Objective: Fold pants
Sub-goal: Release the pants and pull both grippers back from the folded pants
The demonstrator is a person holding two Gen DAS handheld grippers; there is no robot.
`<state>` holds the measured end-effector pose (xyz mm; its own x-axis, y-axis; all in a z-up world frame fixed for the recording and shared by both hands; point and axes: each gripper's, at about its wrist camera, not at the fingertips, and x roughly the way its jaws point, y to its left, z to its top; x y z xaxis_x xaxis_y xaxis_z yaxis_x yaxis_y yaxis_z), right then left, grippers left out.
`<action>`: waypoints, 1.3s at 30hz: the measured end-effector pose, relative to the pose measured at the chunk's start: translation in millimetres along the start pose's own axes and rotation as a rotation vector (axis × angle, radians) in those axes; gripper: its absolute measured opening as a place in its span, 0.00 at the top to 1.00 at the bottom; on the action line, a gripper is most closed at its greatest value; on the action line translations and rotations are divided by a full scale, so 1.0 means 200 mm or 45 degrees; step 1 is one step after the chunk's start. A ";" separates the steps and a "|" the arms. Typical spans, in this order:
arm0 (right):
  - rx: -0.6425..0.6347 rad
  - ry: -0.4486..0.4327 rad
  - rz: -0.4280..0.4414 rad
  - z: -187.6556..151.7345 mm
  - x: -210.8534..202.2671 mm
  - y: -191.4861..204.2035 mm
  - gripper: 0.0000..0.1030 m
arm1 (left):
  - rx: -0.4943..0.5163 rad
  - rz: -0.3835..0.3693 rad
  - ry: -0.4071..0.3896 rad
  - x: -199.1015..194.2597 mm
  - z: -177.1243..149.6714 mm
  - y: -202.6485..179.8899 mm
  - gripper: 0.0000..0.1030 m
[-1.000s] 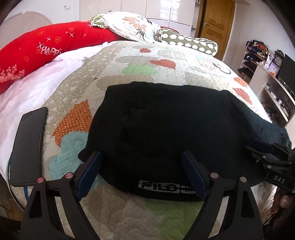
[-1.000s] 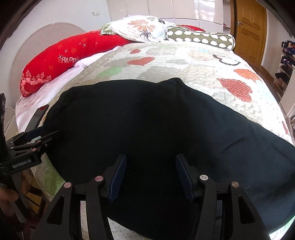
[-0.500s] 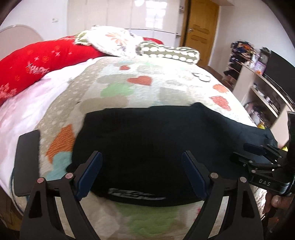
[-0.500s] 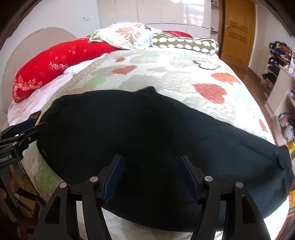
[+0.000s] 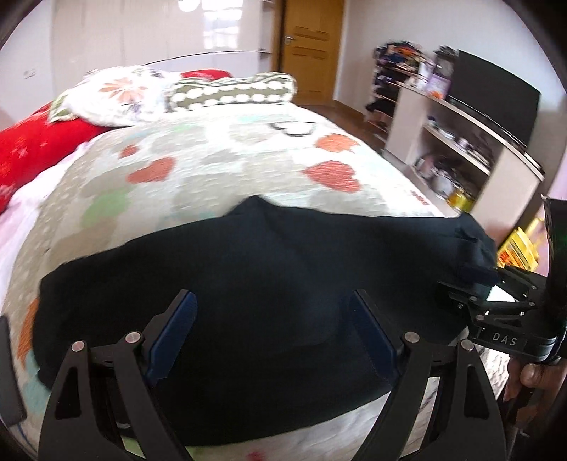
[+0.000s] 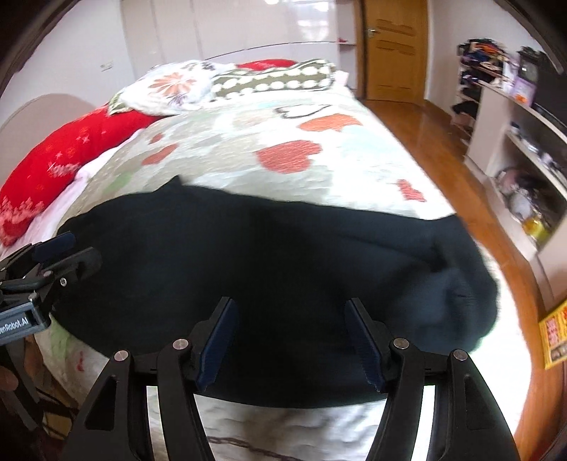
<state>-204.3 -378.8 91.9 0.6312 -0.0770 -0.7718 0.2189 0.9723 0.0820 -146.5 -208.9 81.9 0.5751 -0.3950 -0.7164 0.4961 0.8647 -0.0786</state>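
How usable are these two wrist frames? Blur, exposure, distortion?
Left wrist view: motion blur smears the quilt and shelves; its own tongs stay sharp; the black pants read as a detail-less mass. Right wrist view: similar blur, the wardrobe behind blown out by glare, pants underexposed. Both: strong fisheye bending, dark vignette corners.

your left gripper (image 5: 273, 319) hangs with jaws spread wide above the black pants (image 5: 248, 269), which lie across the heart-patterned quilt (image 5: 219, 166) on the bed. your right gripper (image 5: 475, 298) sits at the pants' right end; its grip can't be judged.
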 end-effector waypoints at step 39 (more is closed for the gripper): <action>-0.154 -0.195 -0.215 0.03 -0.21 0.03 0.22 | 0.035 0.012 0.008 0.03 0.06 -0.14 0.14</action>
<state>-224.2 -370.7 128.3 0.7006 -0.2645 -0.6627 0.2462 0.9613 -0.1234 -149.3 -239.3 87.1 0.5761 -0.3848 -0.7211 0.5085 0.8595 -0.0523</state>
